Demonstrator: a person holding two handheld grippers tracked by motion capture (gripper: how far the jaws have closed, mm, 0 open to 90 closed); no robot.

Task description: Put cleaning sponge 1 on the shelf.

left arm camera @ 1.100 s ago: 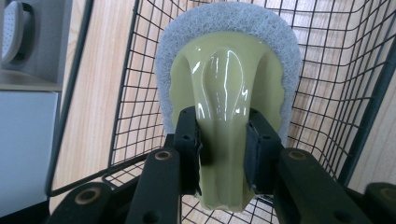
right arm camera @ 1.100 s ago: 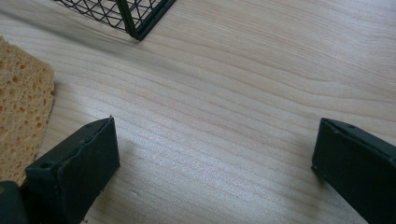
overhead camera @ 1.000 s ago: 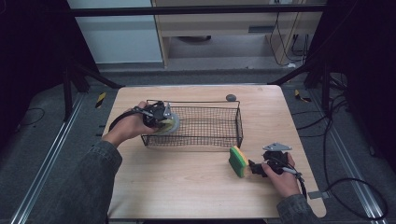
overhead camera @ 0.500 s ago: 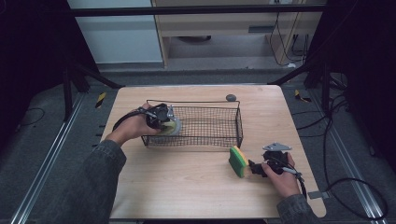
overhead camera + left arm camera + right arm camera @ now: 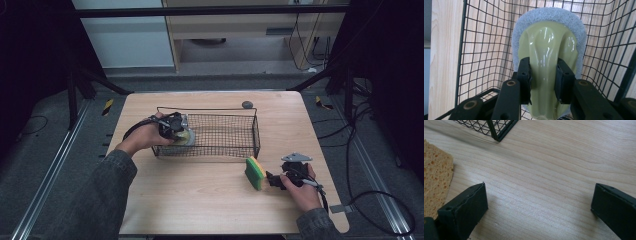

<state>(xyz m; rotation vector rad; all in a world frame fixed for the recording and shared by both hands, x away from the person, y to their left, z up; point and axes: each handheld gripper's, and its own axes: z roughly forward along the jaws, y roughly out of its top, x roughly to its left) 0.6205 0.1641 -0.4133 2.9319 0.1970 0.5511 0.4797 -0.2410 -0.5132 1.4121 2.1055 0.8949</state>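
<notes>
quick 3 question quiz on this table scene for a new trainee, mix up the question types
1. True or false: the left gripper is shut on the scrubber.
2. Where does the yellow and green sponge lie? A) in the wire basket B) on the table, outside the basket C) between the right gripper's jaws
3. How do the jaws of the right gripper stand?

Key
1. True: its pads press the scrubber's pale glossy handle, inside the basket's left end.
2. B
3. Wide apart over bare wood, with the sponge off to one side.
</notes>
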